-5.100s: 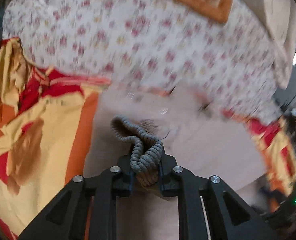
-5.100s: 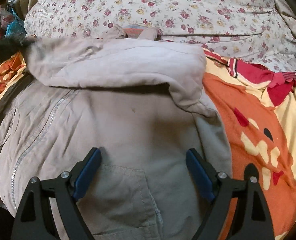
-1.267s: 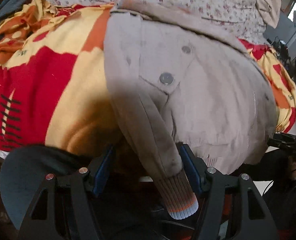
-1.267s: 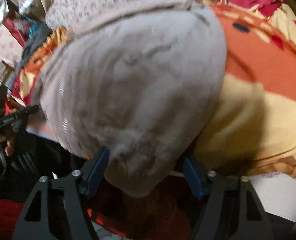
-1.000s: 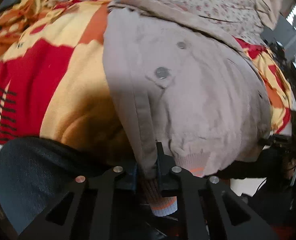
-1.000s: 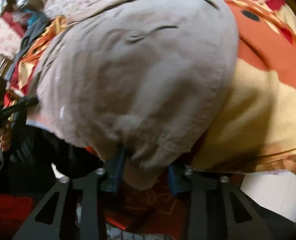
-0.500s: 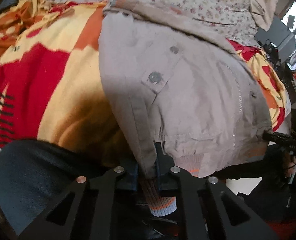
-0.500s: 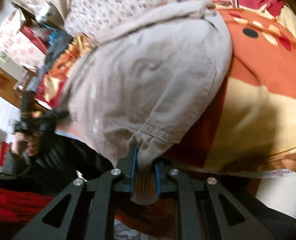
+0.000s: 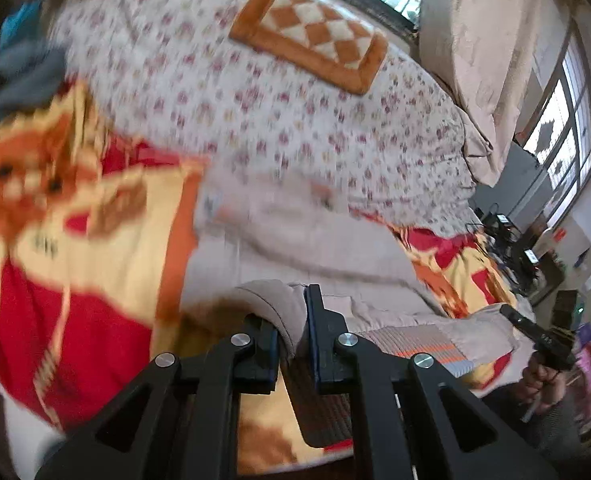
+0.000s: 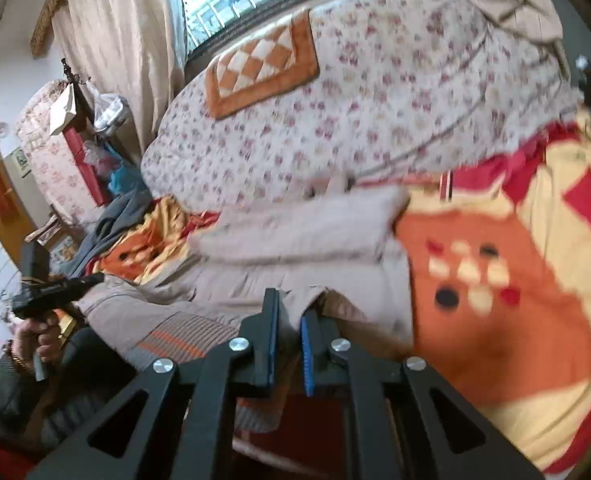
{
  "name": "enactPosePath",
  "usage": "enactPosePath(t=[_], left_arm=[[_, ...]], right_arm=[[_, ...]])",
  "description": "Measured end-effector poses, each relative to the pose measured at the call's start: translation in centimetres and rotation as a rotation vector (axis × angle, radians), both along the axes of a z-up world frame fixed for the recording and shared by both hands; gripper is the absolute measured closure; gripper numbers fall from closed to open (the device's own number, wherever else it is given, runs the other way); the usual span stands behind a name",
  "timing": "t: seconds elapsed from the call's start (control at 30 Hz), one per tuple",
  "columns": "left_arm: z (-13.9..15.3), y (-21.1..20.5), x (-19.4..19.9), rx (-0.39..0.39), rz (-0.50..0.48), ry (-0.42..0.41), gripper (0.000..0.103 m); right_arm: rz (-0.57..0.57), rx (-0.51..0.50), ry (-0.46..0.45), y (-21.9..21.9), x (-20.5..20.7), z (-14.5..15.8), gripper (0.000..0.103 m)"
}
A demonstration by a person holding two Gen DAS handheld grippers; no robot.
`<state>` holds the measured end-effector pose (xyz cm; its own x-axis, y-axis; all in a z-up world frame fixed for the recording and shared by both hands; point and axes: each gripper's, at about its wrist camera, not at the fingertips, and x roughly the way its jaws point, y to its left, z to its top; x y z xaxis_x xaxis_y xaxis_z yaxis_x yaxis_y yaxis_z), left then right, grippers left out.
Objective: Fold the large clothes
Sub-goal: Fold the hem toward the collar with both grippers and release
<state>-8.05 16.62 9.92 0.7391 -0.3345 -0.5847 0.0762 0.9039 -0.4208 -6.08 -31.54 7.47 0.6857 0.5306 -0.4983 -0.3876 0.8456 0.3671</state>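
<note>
A beige jacket (image 9: 315, 248) lies across the bed, its body blurred. My left gripper (image 9: 291, 316) is shut on a bunched fold at the jacket's near hem, held up off the bedding. The striped grey-and-orange ribbed hem (image 9: 415, 344) stretches from it toward the right. In the right wrist view the same jacket (image 10: 295, 240) spreads ahead. My right gripper (image 10: 289, 312) is closing its jaws on the hem's other corner, with fabric pinched between the blue pads. The ribbed hem (image 10: 183, 332) runs off to the left there.
An orange, red and yellow blanket (image 9: 95, 240) covers the bed under the jacket. Behind it lie a floral quilt (image 9: 295, 120) and a checked orange cushion (image 9: 311, 36). A hand (image 10: 39, 336) grips the other tool's handle. Curtains, a window and cluttered furniture (image 10: 75, 140) stand beyond.
Both grippers have risen with the jacket's hem, and both views have tilted up toward the window. The right jaws have drawn in on the hem corner. The left stays clamped.
</note>
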Motion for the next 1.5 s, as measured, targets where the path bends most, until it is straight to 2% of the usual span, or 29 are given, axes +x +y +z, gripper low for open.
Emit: enactPosePath(t=[0.17,0.33,0.5,0.63,0.73,0.87,0.97,1.07,1.1,1.13,1.17,1.2,1.23,1.3,1.37,1.4,1.5], left_arm=[[3.0,-0.3,6.1,0.059,0.024,-0.023,0.103],[1.4,0.0,13.6,0.129,0.05,0.009,0.103],[-3.0,0.4,19.8,0.139,0.125,0.049,0.103],[-7.0,-0.3,23.6,0.229,0.178,0.074,0.102],[-9.4,-0.4,25.6,0.257,0.203,0.107,0.099],[-11.6,-1.1,27.3,0.338,0.166,0.121,0.097],[-13.7,-2.0,28.6,0.427,0.115,0.183,0.095],[-14.3,-1.8,28.8,0.42,0.102,0.208,0.092],[-14.1,-1.5,28.7,0.402,0.11,0.206,0.09],[-13.7,-1.1,28.4,0.375,0.12,0.199,0.081],[-13.4,-0.9,28.2,0.359,0.132,0.192,0.061],[-12.6,-0.4,27.9,0.337,0.155,0.168,0.049],[-11.8,0.3,27.5,0.322,0.183,0.139,0.03],[-10.3,1.6,26.9,0.29,0.241,0.09,0.026],[-9.0,2.8,26.0,0.249,0.298,0.042,0.026],[-8.3,3.1,25.4,0.227,0.312,0.012,0.026],[-6.8,2.1,24.3,0.212,0.272,-0.06,0.026]], right_arm=[[-0.079,-0.021,-0.049,1.0,5.3,2.7,0.094],[-0.138,-0.052,-0.078,2.4,11.7,3.1,0.094],[-0.205,-0.133,-0.042,4.5,18.7,0.2,0.094],[-0.233,-0.177,0.019,5.5,23.1,-3.2,0.094],[-0.238,-0.197,0.071,6.1,25.7,-5.7,0.094],[-0.243,-0.204,0.15,6.1,28.4,-8.7,0.093],[-0.21,-0.167,0.233,6.0,29.6,-10.8,0.091],[-0.193,-0.11,0.264,5.5,29.7,-10.8,0.086],[-0.192,-0.085,0.265,5.3,29.6,-10.5,0.085],[-0.192,-0.055,0.266,5.0,29.4,-10.1,0.083],[-0.191,0.002,0.265,4.5,29.1,-9.4,0.08],[-0.187,0.055,0.26,4.0,28.7,-8.8,0.078],[-0.183,0.098,0.25,3.6,28.3,-8.2,0.074],[-0.191,0.146,0.202,2.8,27.1,-6.7,0.07],[-0.228,0.122,0.154,2.3,25.9,-5.5,0.063],[-0.238,0.11,0.14,2.2,25.6,-5.1,0.063],[-0.242,0.064,0.102,2.5,24.8,-4.3,0.063]])
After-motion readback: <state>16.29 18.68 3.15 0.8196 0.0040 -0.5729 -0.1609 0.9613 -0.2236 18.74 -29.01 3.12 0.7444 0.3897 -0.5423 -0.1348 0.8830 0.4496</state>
